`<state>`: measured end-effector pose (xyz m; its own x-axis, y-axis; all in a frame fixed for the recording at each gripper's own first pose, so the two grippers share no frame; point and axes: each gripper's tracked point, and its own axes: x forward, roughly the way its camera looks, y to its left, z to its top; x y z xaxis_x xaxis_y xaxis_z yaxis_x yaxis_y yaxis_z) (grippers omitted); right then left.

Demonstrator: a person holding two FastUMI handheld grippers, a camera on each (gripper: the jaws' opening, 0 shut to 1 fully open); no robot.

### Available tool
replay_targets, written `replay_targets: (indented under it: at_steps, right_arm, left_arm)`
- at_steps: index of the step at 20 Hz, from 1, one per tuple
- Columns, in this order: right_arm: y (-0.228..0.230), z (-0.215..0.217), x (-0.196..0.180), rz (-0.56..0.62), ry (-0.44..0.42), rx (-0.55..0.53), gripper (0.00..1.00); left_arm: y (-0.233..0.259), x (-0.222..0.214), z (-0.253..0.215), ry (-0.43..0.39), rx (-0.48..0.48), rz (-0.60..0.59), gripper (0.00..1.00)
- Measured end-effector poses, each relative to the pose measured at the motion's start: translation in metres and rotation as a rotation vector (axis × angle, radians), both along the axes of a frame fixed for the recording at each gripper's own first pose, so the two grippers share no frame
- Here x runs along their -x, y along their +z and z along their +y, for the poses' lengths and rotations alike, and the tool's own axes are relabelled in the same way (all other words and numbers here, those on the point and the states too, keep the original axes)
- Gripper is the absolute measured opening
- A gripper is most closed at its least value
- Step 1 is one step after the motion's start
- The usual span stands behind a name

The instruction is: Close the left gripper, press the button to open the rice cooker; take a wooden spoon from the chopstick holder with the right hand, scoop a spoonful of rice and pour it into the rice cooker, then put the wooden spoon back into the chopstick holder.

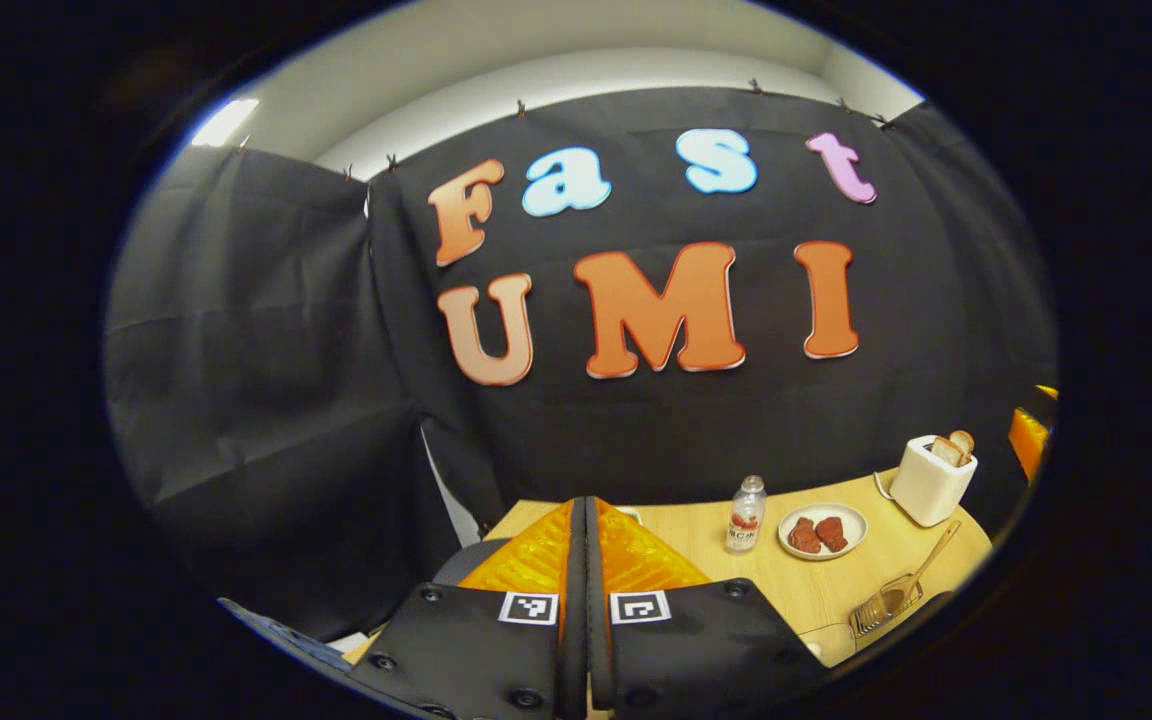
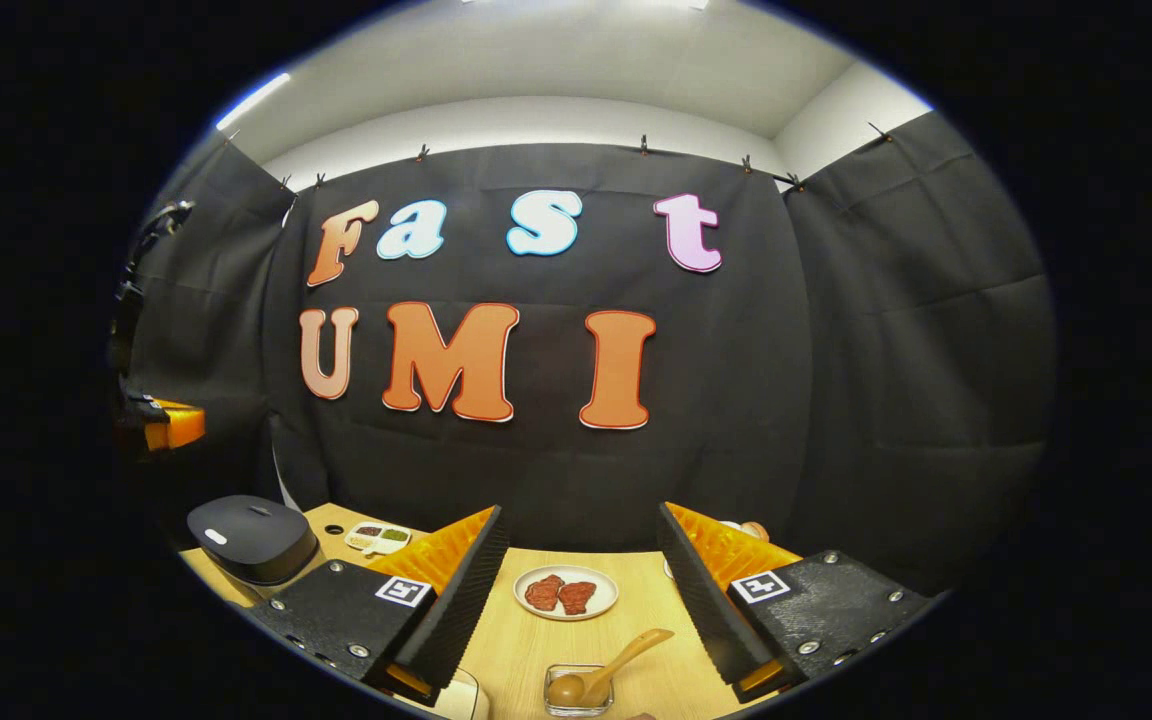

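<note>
**Lid down, spoon in its holder**

At lower left of the right gripper view I see the rice cooker (image 2: 252, 538), one dark rounded unit with its lid down, sitting at the left end of the wooden table (image 2: 526, 640). One wooden spoon (image 2: 604, 668) stands at bottom centre in the clear chopstick holder (image 2: 577, 692), bowl down, handle slanting up to the right. Between my right gripper (image 2: 583, 578) fingers, which are spread wide apart, lies one white plate (image 2: 566, 592) with two reddish pieces. A small divided dish (image 2: 378, 538) sits beside the cooker.

In the left gripper view my left gripper (image 1: 584, 530) has its fingers pressed together, nothing between them. At lower right I count one bottle (image 1: 746, 514), the plate, one white toaster (image 1: 932, 480) and the spoon, its handle again leaning up and right. Black cloth walls off the booth on three sides; a pale ceiling shows above.
</note>
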<state>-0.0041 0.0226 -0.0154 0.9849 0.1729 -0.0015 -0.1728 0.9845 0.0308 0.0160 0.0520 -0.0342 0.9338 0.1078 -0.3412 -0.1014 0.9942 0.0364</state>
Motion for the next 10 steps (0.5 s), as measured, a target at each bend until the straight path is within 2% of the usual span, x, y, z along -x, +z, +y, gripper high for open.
replay_targets:
  at_steps: [1, 3, 4, 5, 7, 8, 10]
  right_arm:
    - [-0.002, -0.002, 0.001, 0.003, -0.005, 0.007, 0.93]
    - [-0.009, -0.004, 0.003, 0.026, 0.0, 0.016, 0.93]
    - [-0.012, -0.007, 0.004, 0.038, -0.004, 0.018, 0.97]
    - [-0.014, -0.01, 0.005, 0.048, -0.009, 0.02, 0.94]
    - [-0.017, -0.015, 0.006, 0.056, -0.019, 0.024, 0.97]
    - [-0.018, -0.018, 0.006, 0.061, -0.022, 0.03, 0.94]
    - [-0.021, -0.024, 0.006, 0.065, -0.036, 0.045, 0.94]
  left_arm:
    - [-0.009, 0.0, 0.007, 0.017, 0.023, 0.051, 0.05]
    - [-0.019, -0.007, 0.032, 0.043, 0.006, 0.116, 0.06]
    - [-0.023, -0.01, 0.044, 0.048, -0.002, 0.148, 0.05]
    - [-0.028, -0.009, 0.047, 0.036, 0.016, 0.184, 0.05]
    - [-0.041, -0.009, 0.051, 0.023, 0.062, 0.271, 0.06]
    - [-0.047, -0.009, 0.057, 0.025, 0.074, 0.325, 0.06]
    - [-0.068, -0.008, 0.069, 0.038, 0.1, 0.422, 0.06]
